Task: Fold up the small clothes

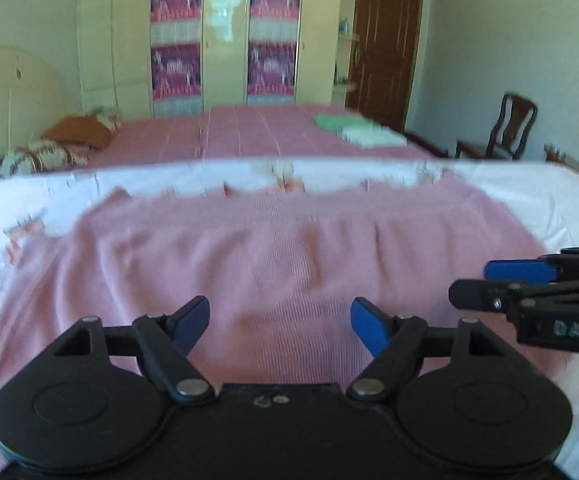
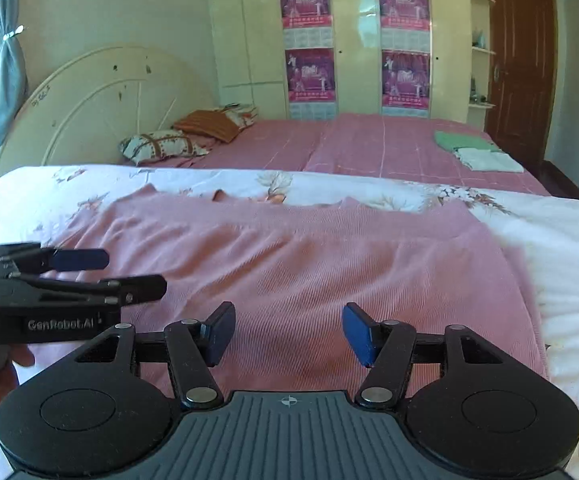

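While both grippers, left (image 1: 280, 326) and right (image 2: 288, 332), hover with jaws spread and hold nothing, the pink ribbed knit (image 2: 309, 272) lies flat on a white floral sheet (image 2: 561, 240), reaching its near edge; behind are a pink bed (image 2: 389, 148) and wardrobe (image 2: 349, 40).

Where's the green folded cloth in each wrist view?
Left wrist: green folded cloth sits upper right of centre, on the far pink bed, beside a white folded cloth.
Right wrist: green folded cloth sits far right, upper third, same bed.
Shared landmark: the brown door right behind it.
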